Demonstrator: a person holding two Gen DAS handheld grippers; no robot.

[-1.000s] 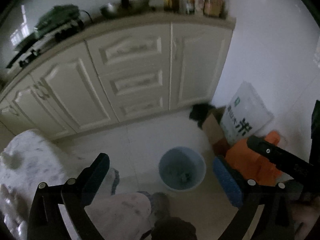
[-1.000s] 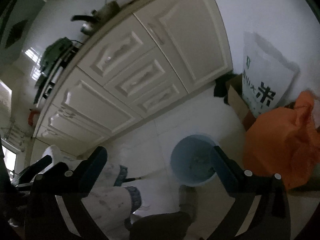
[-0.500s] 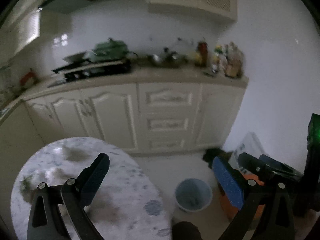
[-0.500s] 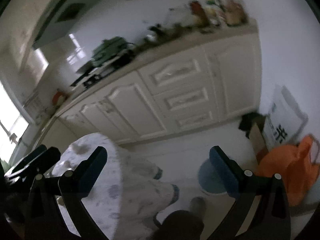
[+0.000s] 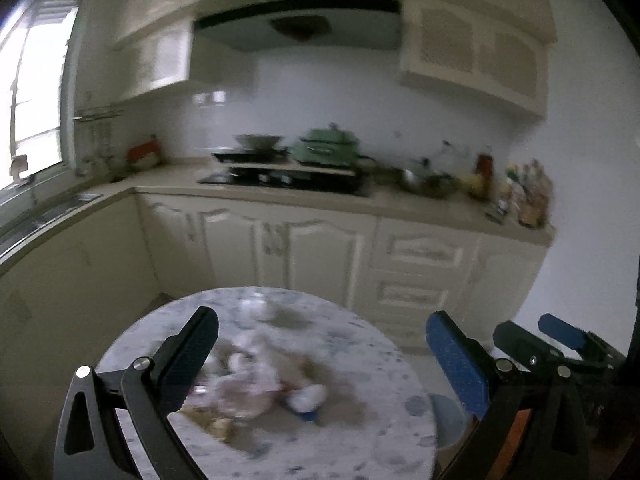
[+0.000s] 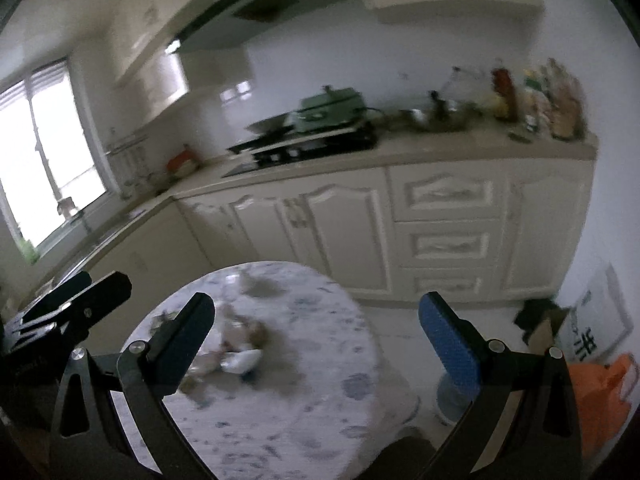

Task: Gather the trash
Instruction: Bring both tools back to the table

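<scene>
Hovering above a round table, both grippers point out over its marbled top toward the kitchen cabinets.

Left gripper: level, jaws spread wide, nothing between the fingers. Trash lies on the table, framed between the two pads and below them, apart from both. Blurred; it reads as crumpled white paper, a pale rounded piece with a blue bit beside it, and yellowish scraps nearer the left finger.

Right gripper: tilted a little, jaws likewise spread wide and empty. From here the trash sits just beside the left finger, low on the table. Part of the left gripper shows at the left edge of this view, and part of the right gripper shows at the right edge of the left view: the two are held side by side.

Bin: pale blue, on the floor to the right of the table, mostly hidden behind the right finger. Also glimpsed past the table edge in the left view.

Orange bag: on the floor, right of the bin, near a printed white sack.

Stove: on the counter, with a green pot on it.
</scene>
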